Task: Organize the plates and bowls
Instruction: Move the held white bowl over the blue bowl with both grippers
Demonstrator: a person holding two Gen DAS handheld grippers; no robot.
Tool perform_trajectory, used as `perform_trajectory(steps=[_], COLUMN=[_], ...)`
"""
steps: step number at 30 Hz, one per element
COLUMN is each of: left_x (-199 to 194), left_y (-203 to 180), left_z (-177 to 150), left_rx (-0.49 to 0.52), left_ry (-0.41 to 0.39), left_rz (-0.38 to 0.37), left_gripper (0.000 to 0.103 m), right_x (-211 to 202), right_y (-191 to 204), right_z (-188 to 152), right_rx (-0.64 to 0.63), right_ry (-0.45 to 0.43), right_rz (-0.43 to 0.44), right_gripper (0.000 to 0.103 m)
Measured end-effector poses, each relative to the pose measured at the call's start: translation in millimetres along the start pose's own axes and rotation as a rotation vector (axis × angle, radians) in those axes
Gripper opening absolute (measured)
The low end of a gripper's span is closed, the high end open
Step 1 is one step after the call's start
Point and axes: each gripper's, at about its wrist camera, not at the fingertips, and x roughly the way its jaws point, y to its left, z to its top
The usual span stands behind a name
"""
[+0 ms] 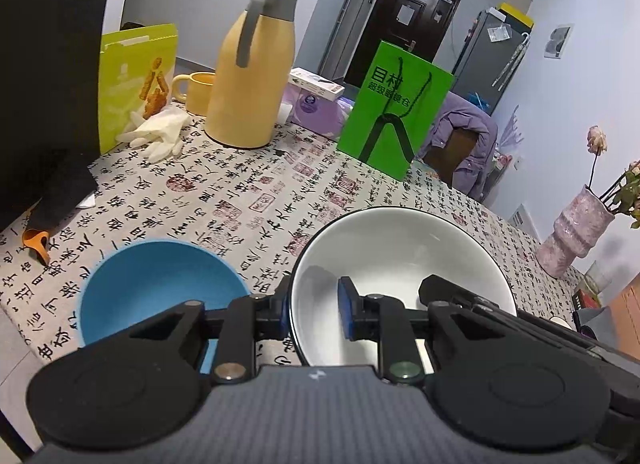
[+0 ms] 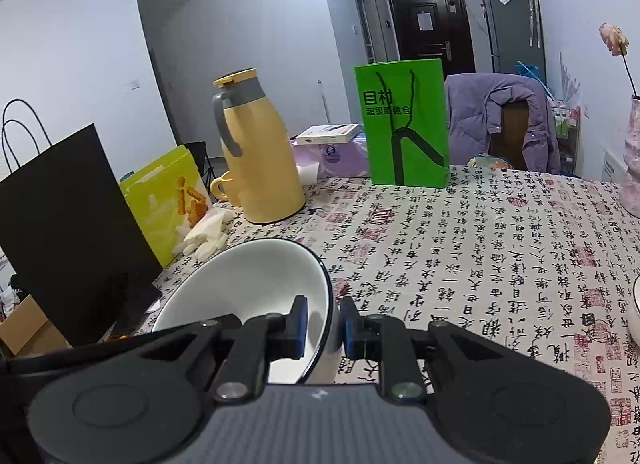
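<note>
Both grippers pinch the same white bowl (image 1: 400,264) by its dark rim, one on each side. In the left wrist view, the left gripper (image 1: 314,310) has one blue pad inside the bowl and the other outside its left wall, pressed together on the rim. The right gripper's black finger shows inside the bowl at its right side. In the right wrist view, the right gripper (image 2: 323,324) clamps the bowl's (image 2: 248,284) right rim the same way, one pad inside, one outside.

The bowl sits over the near part of a table covered with a cloth (image 1: 240,199) printed in black characters and red seals; whether it rests on the cloth or is lifted clear cannot be told. Just to its left, apart from it, a blue bowl (image 1: 156,288) stands on the cloth.

Farther back stand a yellow jug (image 1: 252,79) with a grey handle, a yellow mug (image 1: 196,91) behind it, white gloves (image 1: 158,135), a yellow-green bag (image 1: 136,79), and a green bag (image 1: 394,111). A black bag (image 2: 68,232) stands at the far left, and a pink vase (image 1: 576,232) with flowers at the right edge.
</note>
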Motion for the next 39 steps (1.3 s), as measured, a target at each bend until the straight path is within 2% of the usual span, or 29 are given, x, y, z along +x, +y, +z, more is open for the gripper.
perform_trajectory(steps=[39], left_x=[-20], left_y=[71], left_z=[7], left_rx=[-0.063], left_ry=[-0.031], left_rz=[0.066], left_gripper=[0.022], right_x=[25], right_y=[70], right_z=[-9], right_rx=[-0.05], right_ry=[0.024], right_rz=[0.074], right_gripper=[0.019])
